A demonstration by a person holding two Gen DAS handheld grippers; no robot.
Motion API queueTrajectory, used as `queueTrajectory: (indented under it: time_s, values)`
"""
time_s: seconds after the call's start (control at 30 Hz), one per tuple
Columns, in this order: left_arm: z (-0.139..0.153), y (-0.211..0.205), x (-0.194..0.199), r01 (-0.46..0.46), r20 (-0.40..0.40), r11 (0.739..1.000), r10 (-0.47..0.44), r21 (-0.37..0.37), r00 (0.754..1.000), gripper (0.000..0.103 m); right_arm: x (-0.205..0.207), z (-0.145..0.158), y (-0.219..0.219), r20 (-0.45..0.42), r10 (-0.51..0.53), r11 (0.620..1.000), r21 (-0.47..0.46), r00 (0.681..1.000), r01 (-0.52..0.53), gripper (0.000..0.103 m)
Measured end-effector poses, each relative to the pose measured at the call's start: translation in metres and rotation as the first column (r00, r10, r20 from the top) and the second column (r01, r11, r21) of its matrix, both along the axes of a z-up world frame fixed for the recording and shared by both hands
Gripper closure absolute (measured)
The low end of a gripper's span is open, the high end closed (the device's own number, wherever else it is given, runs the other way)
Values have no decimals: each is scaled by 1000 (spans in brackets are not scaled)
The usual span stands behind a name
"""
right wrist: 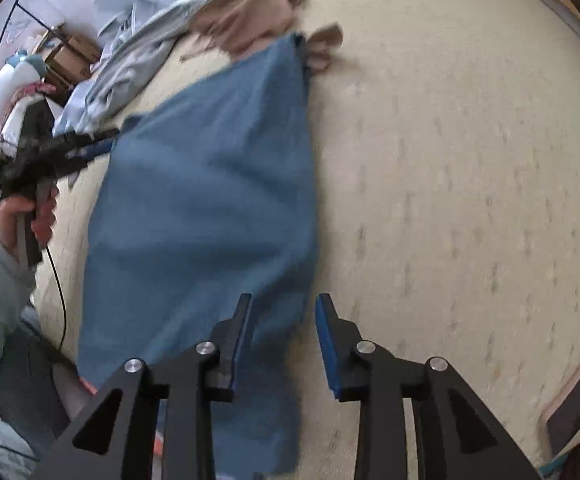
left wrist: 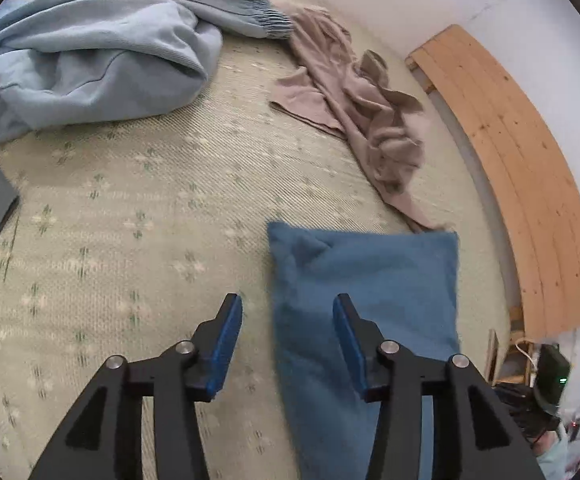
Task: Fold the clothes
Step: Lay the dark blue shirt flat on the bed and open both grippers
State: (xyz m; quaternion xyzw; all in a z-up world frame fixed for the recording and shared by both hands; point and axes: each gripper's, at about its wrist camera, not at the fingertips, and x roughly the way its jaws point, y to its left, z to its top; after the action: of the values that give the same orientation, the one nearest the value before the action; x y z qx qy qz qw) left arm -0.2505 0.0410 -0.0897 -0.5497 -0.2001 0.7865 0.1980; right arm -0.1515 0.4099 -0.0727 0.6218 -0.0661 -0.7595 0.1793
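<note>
Both grippers' jaws spread, pinching nothing, above blue cloth (left wrist: 365,280) on mattress (left wrist: 130,200)

The blue cloth (right wrist: 206,208) runs under the black arms and off the bottom edge, so its near end is hidden. The right wrist view is blurry. The light blue clothes (left wrist: 82,52) are cut off at the left edge.

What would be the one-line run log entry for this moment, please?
stage: blue cloth folded on bed | left gripper: open, empty | right gripper: open, empty | unfolded: brown garment, light blue garment
</note>
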Motion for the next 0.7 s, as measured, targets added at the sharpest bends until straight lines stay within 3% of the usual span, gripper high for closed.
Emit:
queueTrajectory:
  time_s: [0.17, 0.27, 0.5, 0.7]
  values:
    - [14, 17, 49, 90, 4, 996, -90, 13, 996, 42, 38, -5, 0, 31, -19, 1000, 8, 999, 19, 70]
    - [14, 30, 86, 147, 29, 989, -146, -13, 989, 42, 56, -5, 4, 35, -41, 999, 2, 999, 41, 70]
    - [-17, 35, 165, 194, 230, 981, -184, -22, 956, 42, 81, -11, -2, 52, -36, 999, 26, 998, 34, 70]
    - [-15, 47, 199, 227, 249, 974, -217, -14, 944, 42, 89, -15, -13, 55, -6, 997, 79, 998, 2, 75]
